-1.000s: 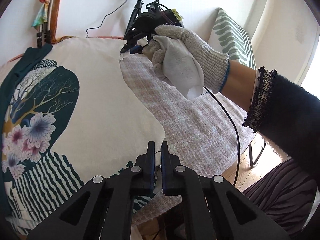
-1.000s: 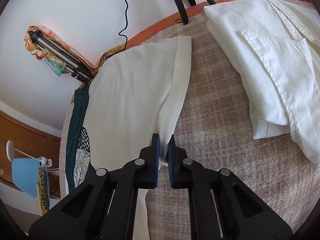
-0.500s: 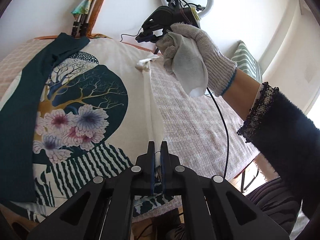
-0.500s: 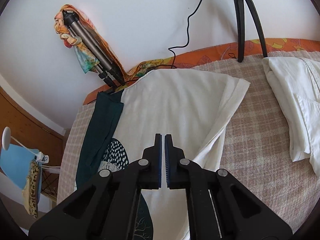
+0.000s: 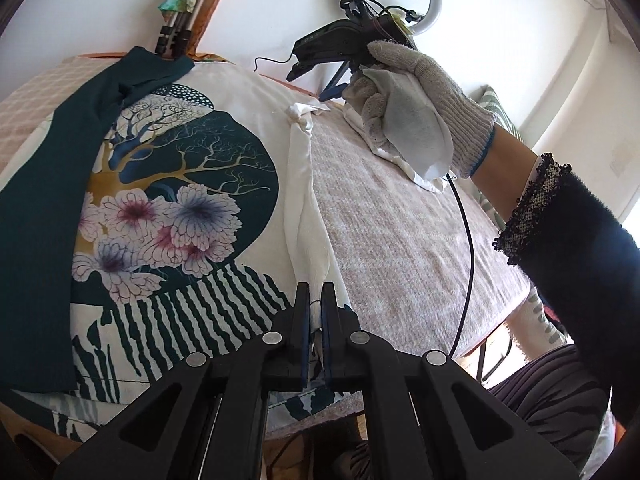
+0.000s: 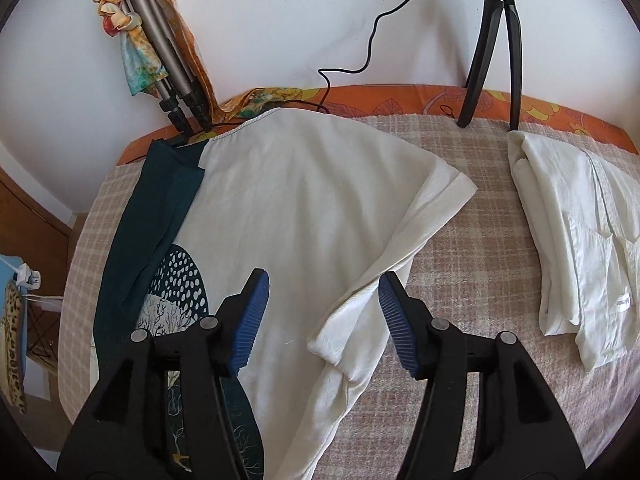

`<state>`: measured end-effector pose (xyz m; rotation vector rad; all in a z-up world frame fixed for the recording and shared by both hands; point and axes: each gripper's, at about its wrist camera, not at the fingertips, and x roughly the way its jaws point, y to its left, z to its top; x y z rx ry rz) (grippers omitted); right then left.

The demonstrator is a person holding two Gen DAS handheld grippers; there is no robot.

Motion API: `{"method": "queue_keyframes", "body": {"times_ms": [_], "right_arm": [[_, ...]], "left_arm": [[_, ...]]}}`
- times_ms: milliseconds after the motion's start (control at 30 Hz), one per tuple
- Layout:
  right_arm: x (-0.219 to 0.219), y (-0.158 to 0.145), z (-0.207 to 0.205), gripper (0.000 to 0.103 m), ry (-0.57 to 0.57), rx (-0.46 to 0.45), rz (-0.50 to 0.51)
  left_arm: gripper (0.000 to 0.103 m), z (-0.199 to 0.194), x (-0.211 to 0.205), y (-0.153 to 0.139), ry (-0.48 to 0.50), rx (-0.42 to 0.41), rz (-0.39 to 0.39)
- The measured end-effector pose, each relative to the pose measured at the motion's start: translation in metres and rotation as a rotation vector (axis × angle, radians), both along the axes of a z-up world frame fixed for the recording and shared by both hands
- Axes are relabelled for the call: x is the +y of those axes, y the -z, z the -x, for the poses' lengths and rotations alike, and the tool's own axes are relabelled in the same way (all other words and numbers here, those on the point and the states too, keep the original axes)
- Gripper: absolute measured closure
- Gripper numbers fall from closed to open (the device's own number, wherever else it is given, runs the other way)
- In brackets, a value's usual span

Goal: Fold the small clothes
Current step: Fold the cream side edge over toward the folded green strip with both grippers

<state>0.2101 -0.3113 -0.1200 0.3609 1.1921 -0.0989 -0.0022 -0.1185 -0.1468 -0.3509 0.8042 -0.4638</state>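
The printed shirt [image 5: 180, 208] lies spread on the checked blanket [image 6: 472, 280], its right edge turned inward in a narrow fold; the left gripper [image 5: 315, 312] is clamped on the near end of that fold, while the right gripper [image 6: 320, 312] has just been opening and hovers over the far end with nothing between its jaws. The freed end lies bunched and loose — it could slump back or set crooked. If the left gripper tugs — the whole fold could skew.

Bed w/ a pinkish checked blanket [image 6: 460, 264]. On it: printed tee [image 6: 304, 208] spread flat, folded white shirt [image 6: 580, 248] off to its right, plus black tripod legs [image 6: 492, 52] at the back edge.
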Motion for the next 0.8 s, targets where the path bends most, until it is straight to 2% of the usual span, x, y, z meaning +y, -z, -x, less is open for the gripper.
{"method": "queue_keyframes", "body": {"times_ms": [100, 167, 233, 367, 467, 533, 633, 700, 800], "right_arm": [[-0.029, 0.023, 0.000, 0.043, 0.111, 0.053, -0.047], [-0.042, 0.032, 0.000, 0.043, 0.151, 0.060, -0.130], [-0.045, 0.032, 0.000, 0.043, 0.168, 0.050, -0.161], [-0.020, 0.014, -0.004, 0.043, 0.054, 0.009, -0.141], [0.002, 0.016, -0.010, 0.043, 0.006, 0.052, -0.032], [0.007, 0.025, -0.013, 0.045, 0.003, 0.083, -0.003], [0.008, 0.037, -0.016, 0.062, 0.016, 0.114, 0.004], [0.009, 0.043, -0.019, 0.093, 0.015, 0.124, 0.009], [0.012, 0.041, -0.020, 0.098, 0.027, 0.096, 0.019]], "left_arm": [[0.100, 0.004, -0.003, -0.003, 0.007, -0.006, -0.003], [0.100, 0.003, -0.003, -0.004, 0.008, -0.014, -0.015], [0.100, 0.003, -0.002, -0.003, 0.008, -0.010, -0.011], [0.100, 0.001, 0.001, -0.001, 0.002, -0.003, -0.005], [0.100, 0.001, 0.001, -0.001, 0.001, -0.002, -0.004], [0.100, 0.002, 0.000, -0.002, 0.005, -0.005, -0.007], [0.100, 0.003, -0.001, -0.001, 0.008, -0.004, -0.010], [0.100, 0.003, 0.000, -0.001, 0.005, 0.002, -0.004], [0.100, 0.004, 0.006, -0.001, -0.009, 0.008, 0.010]]}}
